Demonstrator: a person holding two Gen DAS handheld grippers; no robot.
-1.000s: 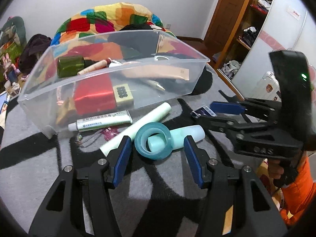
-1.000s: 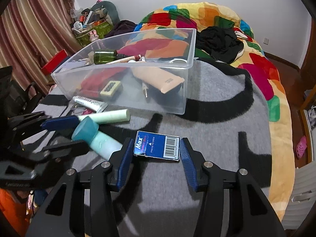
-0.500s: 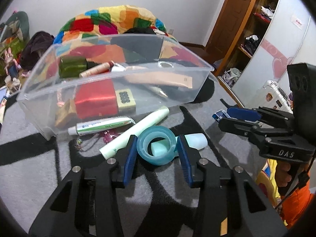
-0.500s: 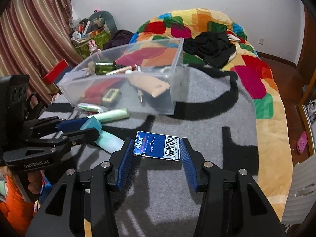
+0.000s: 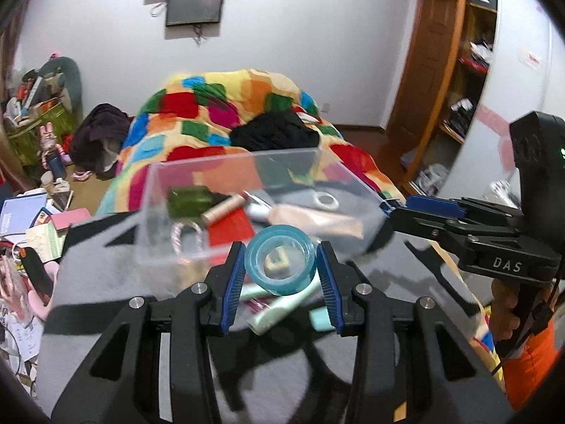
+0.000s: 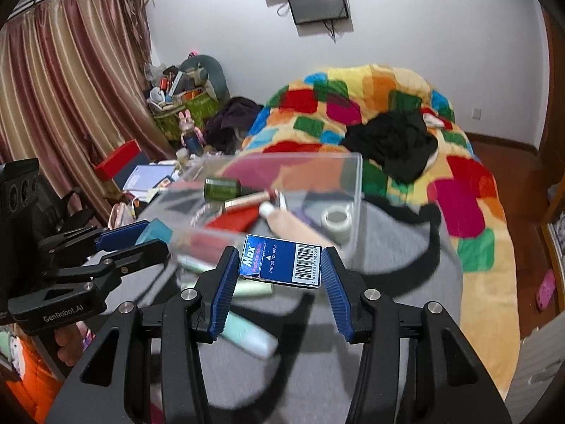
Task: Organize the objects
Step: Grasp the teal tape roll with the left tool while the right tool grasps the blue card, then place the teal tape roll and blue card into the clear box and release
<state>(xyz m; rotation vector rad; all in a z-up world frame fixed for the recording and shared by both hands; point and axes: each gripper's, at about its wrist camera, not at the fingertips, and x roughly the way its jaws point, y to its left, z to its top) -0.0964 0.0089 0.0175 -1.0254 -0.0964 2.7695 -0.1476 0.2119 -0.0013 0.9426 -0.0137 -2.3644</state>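
Observation:
My left gripper [image 5: 280, 266] is shut on a teal tape ring [image 5: 280, 265] and holds it up above the grey blanket, just in front of the clear plastic bin [image 5: 166, 243]. My right gripper [image 6: 280, 261] is shut on a small blue box with a barcode [image 6: 280, 261], also lifted, in front of the same bin [image 6: 355, 183]. The bin holds a green bottle [image 5: 187, 199], a red item, a beige tube and a white tape roll [image 6: 337, 219]. Pale green tubes [image 5: 282, 309] lie on the blanket below the left gripper. The left gripper [image 6: 141, 235] also shows in the right wrist view.
A colourful patchwork quilt [image 5: 226, 106] with a black garment [image 6: 392, 141] lies behind the bin. Clutter, papers and a red box [image 6: 118, 159] sit on the floor at left by the curtains. A wooden door and shelves [image 5: 455, 81] stand at right.
The left gripper closed on the teal tape ring and lifted it. The right gripper lifted the blue box. Both have risen and moved toward the bin.

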